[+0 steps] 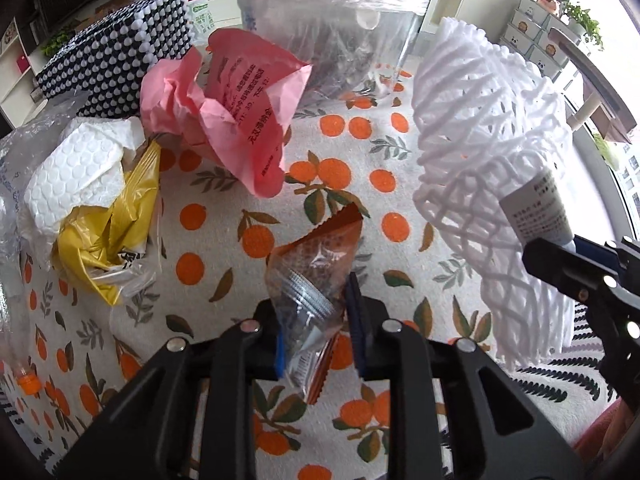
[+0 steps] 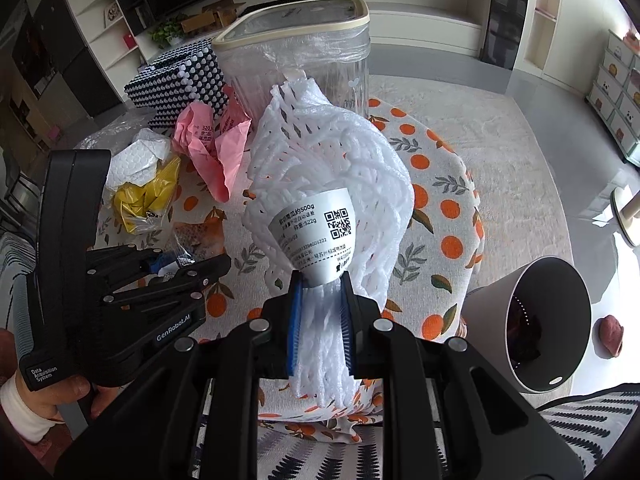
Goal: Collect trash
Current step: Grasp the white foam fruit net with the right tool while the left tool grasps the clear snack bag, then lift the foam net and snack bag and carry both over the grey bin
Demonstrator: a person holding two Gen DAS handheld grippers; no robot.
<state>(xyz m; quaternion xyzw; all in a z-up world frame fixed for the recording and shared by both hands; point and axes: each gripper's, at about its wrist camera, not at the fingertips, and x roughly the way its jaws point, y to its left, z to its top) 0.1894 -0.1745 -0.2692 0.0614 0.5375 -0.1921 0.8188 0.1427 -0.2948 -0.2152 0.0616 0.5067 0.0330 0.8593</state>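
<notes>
My left gripper (image 1: 316, 320) is shut on an orange and clear snack wrapper (image 1: 316, 276), held just above the orange-print tablecloth (image 1: 224, 216). My right gripper (image 2: 320, 320) is shut on a white foam fruit net (image 2: 332, 168) with a printed label (image 2: 324, 236), held up in the air; the net also shows in the left wrist view (image 1: 488, 148). A clear bin (image 2: 304, 60) lined with a plastic bag stands at the back of the table. Crumpled pink paper (image 1: 228, 96), a yellow plastic bag (image 1: 112, 232) and white bubble padding (image 1: 76, 172) lie on the cloth.
A black and white studded box (image 1: 116, 56) stands at the back left. A small bottle with an orange cap (image 1: 28, 382) lies at the left edge. A grey cylinder-shaped can (image 2: 532, 320) stands on the floor at the right.
</notes>
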